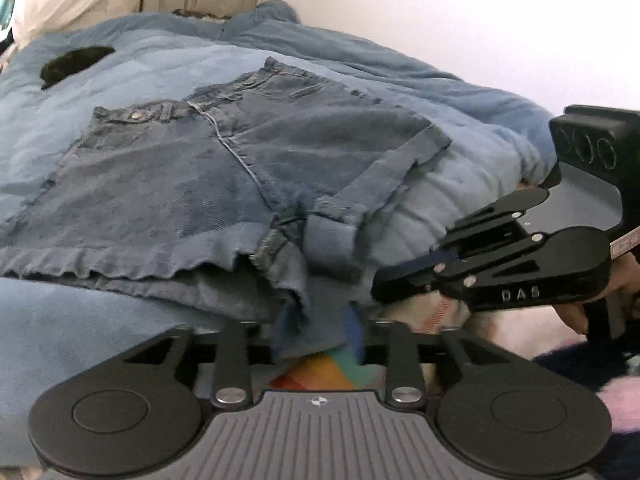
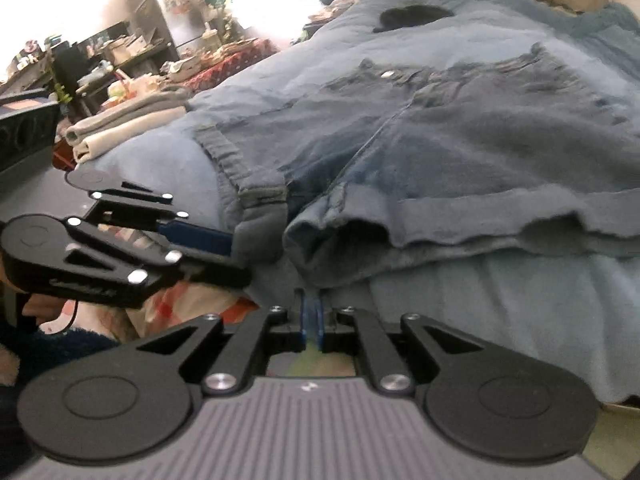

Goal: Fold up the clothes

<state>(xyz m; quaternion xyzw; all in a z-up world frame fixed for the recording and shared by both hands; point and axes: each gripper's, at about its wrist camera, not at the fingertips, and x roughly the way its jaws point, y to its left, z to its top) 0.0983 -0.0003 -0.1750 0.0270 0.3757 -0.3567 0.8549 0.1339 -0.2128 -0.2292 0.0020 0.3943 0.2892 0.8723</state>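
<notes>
A blue blanket (image 1: 120, 80) covers the bed and carries everything else. The denim shorts (image 1: 200, 168) lie flat on it, front side up, waistband and metal button (image 1: 137, 115) at the far side, both leg hems toward the cameras at the near edge of the bed. A small stack of folded cloth (image 2: 120, 124) sits at the blanket's left edge in the right wrist view, well apart from the shorts.

The shorts look like heavy, fairly stiff denim: they should hold a crease and hang as a slab rather than drape, with little slip on the fleecy blanket. The rolled hems and the waistband are the thickest, firmest parts, so those are the best places to pinch; the crotch seam gives a natural fold line for laying one leg over the other.

The left gripper (image 1: 316, 332) is at the near hem by the crotch, its fingers parted with blurred cloth between them; whether the pads press on it I cannot tell. The right gripper (image 2: 311, 320) sits just below the hem of the other leg, its blue pads nearly together with only a thin slit showing and no cloth visibly caught between them.
</notes>
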